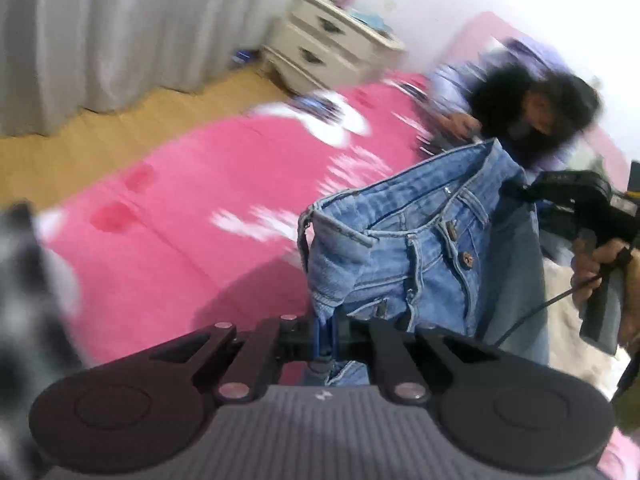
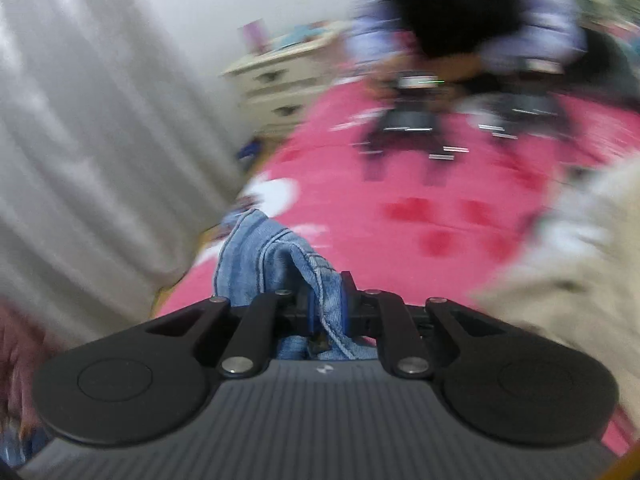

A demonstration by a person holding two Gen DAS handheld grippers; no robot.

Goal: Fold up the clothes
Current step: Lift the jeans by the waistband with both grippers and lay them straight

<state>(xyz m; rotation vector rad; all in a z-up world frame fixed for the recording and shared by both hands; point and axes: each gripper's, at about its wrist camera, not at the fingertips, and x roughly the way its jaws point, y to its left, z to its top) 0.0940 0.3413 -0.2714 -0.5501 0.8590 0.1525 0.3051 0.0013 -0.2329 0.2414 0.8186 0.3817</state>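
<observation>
Because both grippers are clamped on the same pair of jeans [image 1: 420,252], the coming move turns on how the waistband runs between them: in the left wrist view it stretches from the left gripper [image 1: 325,336] at 6 o'clock up toward 1 o'clock, where the right gripper [image 1: 520,190] pinches the far corner. The garment hangs in the air above the pink bedspread [image 1: 180,208], waist up, fly and rivet buttons facing the left camera, and its long axis falls away below the frame, so I cannot tell whether the legs touch the bed. The left gripper's blue pads are closed almost fully on a fold of denim at the near hip. In the right wrist view, the right gripper [image 2: 326,308] is likewise shut tight on a bunched edge of the jeans [image 2: 272,256], with the cloth rising toward 11 o'clock. Neither hand looks nearer the bed, so my guess is that both must lower together to lay the jeans flat. As for containers, a cream nightstand [image 1: 332,44] stands at 12 o'clock with its drawers closed, contents unseen, and loose clutter on top. A second person [image 1: 536,112] sits at 1 o'clock, blurred.
</observation>
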